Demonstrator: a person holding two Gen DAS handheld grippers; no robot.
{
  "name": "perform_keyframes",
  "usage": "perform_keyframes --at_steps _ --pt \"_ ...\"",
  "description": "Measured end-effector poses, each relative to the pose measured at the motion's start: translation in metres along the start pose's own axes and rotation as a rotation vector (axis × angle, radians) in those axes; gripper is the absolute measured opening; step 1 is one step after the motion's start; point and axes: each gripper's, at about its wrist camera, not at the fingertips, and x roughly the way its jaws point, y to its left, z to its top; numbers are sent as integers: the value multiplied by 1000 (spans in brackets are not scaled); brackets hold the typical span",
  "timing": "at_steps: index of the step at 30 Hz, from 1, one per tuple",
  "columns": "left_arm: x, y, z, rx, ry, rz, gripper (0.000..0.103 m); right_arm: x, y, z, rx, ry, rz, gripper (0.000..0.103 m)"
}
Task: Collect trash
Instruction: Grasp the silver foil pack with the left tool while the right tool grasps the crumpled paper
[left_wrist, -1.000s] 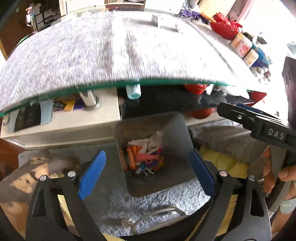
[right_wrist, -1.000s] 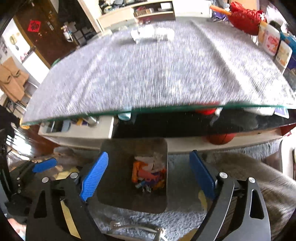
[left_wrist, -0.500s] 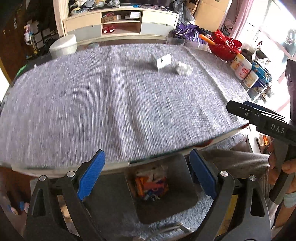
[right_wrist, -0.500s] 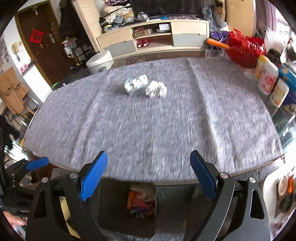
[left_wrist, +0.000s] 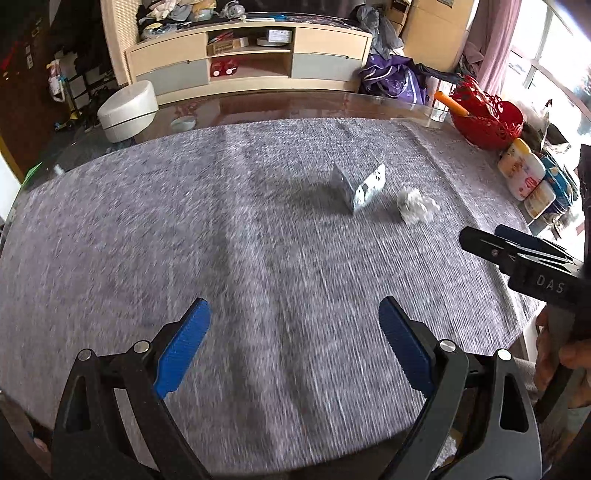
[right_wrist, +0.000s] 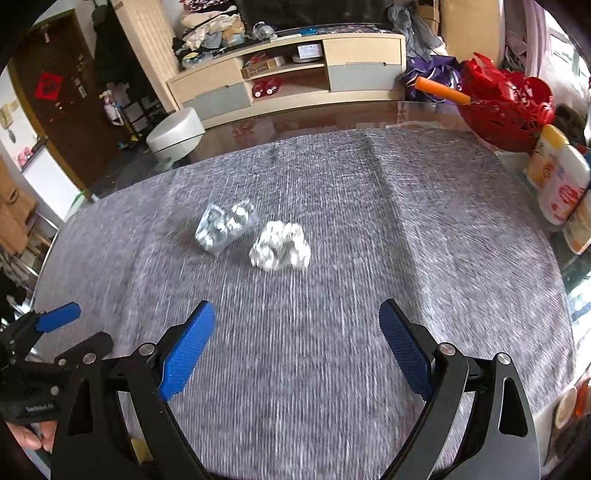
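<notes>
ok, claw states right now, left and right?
Left claw: open, holding nothing, above the grey woven table mat.
Right claw: open, holding nothing.

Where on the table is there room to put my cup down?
The grey cloth is bare between the crumpled paper and the open right gripper, and left of the silver packet. The right edge is crowded with bottles and the red basket.

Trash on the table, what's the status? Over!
Left gripper open, empty. Right gripper open, empty. Crumpled tissue and silver wrapper lie side by side on grey mat, untouched. Path clear.
</notes>
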Motion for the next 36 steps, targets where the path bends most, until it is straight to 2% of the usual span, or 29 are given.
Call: perform_keyframes --at_steps 3,10,12,14,15,16,22,30,32,33,36 --pt "15 -1 9 19 8 -2 88 17 4 10 -8 5 8 87" --pt "43 -7 31 40 15 -27 88 53 9 25 -21 43 6 68" --pt "50 -9 37 45 17 -33 88 61 10 27 -38 51 1 59" --pt "58 -13 42 54 21 -39 88 64 9 28 -44 47 1 36" --pt "62 -15 44 58 22 -40 88 63 6 29 -39 39 6 34" --pt "66 -18 47 64 23 -44 88 61 4 30 -32 29 10 28" --pt "85 -31 64 70 19 -70 88 39 -16 43 8 -25 9 26" --pt "109 -48 85 76 21 -88 86 31 -28 48 18 -30 28 25" --pt "115 -50 88 73 32 -95 73 32 -26 48 10 -24 35 26" --pt "117 -52 88 79 30 -89 73 33 -25 48 7 -22 37 26" --pt "116 -55 90 110 22 -90 56 37 -21 48 -1 -14 40 25"
